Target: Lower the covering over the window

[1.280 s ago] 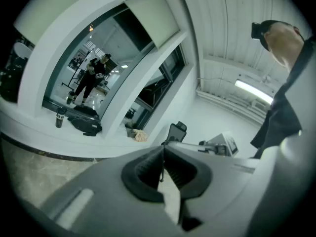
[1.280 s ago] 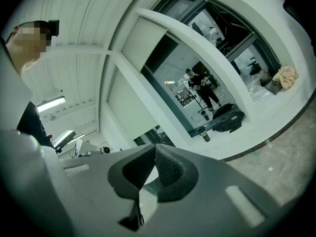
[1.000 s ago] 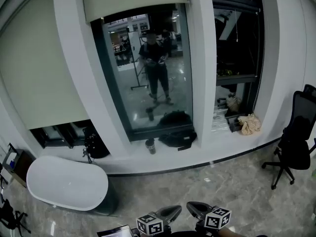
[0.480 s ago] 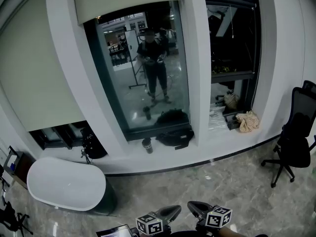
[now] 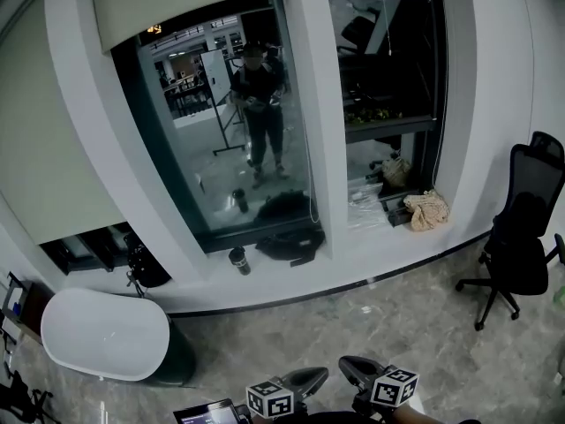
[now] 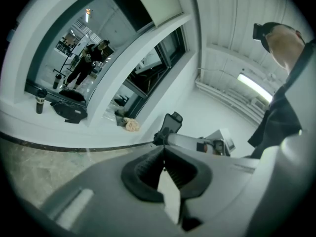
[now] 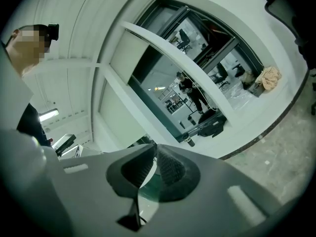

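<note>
Eyes on the middle window (image 5: 221, 131), because everything hangs off it. The blind (image 5: 185, 3) sits rolled high at the top of that window, with only a short pale strip showing and dark glass bare beneath it, so the lowering looks not yet begun.

My read is that it will handle light: soft cloth on a roller, and only the bottom edge stiff enough to take a pull. That bottom edge, near its middle, looks the best place to grab. A side cord would do as well, but I can't make one out for certain.

Both claws are low and well back from the window. The left claw (image 6: 164, 149) has its jaws together with nothing between them. The right claw (image 7: 155, 149) has just been opening, jaws now a narrow slit apart, and it is empty too.

Writing? An orange sign glows in the window's reflection, too small to read. The claws' cubes carry only square patterns.
</note>
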Demonstrator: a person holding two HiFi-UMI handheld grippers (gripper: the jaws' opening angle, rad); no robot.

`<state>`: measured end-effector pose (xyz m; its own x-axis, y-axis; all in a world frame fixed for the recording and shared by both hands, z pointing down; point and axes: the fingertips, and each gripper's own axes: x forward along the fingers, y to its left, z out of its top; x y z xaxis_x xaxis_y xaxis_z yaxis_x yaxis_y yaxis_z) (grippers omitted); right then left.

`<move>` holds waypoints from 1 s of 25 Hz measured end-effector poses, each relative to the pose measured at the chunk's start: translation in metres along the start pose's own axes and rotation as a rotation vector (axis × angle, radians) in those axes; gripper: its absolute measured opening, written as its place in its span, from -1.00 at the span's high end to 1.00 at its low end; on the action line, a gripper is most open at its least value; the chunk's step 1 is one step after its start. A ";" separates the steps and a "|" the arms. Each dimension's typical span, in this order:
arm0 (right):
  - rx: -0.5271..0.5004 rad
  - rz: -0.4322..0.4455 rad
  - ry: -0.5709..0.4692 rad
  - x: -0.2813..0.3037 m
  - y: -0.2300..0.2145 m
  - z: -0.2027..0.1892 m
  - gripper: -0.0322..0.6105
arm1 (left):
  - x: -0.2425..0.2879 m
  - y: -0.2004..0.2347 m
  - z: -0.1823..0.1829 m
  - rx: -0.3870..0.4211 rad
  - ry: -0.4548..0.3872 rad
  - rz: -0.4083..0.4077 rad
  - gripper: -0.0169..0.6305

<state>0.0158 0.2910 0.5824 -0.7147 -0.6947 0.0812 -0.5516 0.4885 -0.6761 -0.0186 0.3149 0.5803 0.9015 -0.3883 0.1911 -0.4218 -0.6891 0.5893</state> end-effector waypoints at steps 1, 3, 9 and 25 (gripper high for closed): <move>0.010 -0.004 -0.010 0.000 -0.006 0.005 0.82 | 0.003 0.004 0.004 -0.004 0.005 0.010 0.94; 0.021 -0.010 -0.027 0.004 -0.017 0.015 0.81 | 0.008 0.013 0.019 -0.014 0.009 0.042 0.94; 0.027 -0.050 -0.066 0.046 -0.064 0.054 0.81 | 0.044 0.069 0.063 0.005 0.039 0.036 0.94; -0.012 -0.156 -0.166 0.242 -0.158 0.183 0.81 | 0.106 0.258 0.227 0.072 0.043 -0.082 0.94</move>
<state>0.0084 -0.0504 0.5748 -0.5406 -0.8390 0.0618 -0.6555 0.3741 -0.6560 -0.0539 -0.0433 0.5745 0.9360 -0.3035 0.1785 -0.3508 -0.7600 0.5472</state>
